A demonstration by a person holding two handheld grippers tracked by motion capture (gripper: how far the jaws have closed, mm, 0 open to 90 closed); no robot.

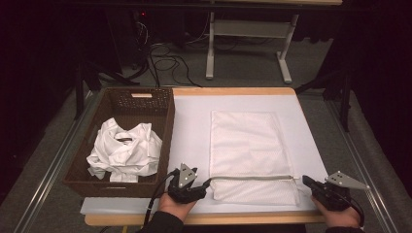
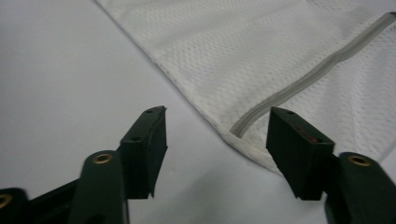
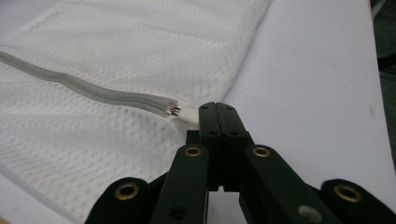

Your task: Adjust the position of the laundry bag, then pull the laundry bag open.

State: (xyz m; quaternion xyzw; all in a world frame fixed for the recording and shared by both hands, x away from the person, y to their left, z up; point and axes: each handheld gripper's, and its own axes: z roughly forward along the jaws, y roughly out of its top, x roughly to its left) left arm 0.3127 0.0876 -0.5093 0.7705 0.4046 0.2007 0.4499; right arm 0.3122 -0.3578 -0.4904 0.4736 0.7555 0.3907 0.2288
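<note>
Mesh laundry bag (image 1: 250, 153): white, fine perforated weave, flat rectangle, grey zipper (image 1: 252, 177) running across its near end. It lies on the white-covered table (image 1: 192, 126), right of a dark woven wicker basket (image 1: 163, 121) holding a crumpled white shirt (image 1: 126, 150).

Left gripper (image 1: 206, 183): sits just off the bag's near left corner, where the zipper ends. Jaws stand apart, nothing between the pads; in the left gripper view the corner lies between and just beyond the tips.

Right gripper (image 1: 306, 180): at the bag's near right edge. Jaws pressed together on the white zipper pull tab (image 3: 189, 116), the metal slider just ahead of the tips.

Both hands come in from the near table edge, left hand (image 1: 177, 204) under its gripper, right hand (image 1: 340, 216) likewise, grippers pointing inward toward the bag.
</note>
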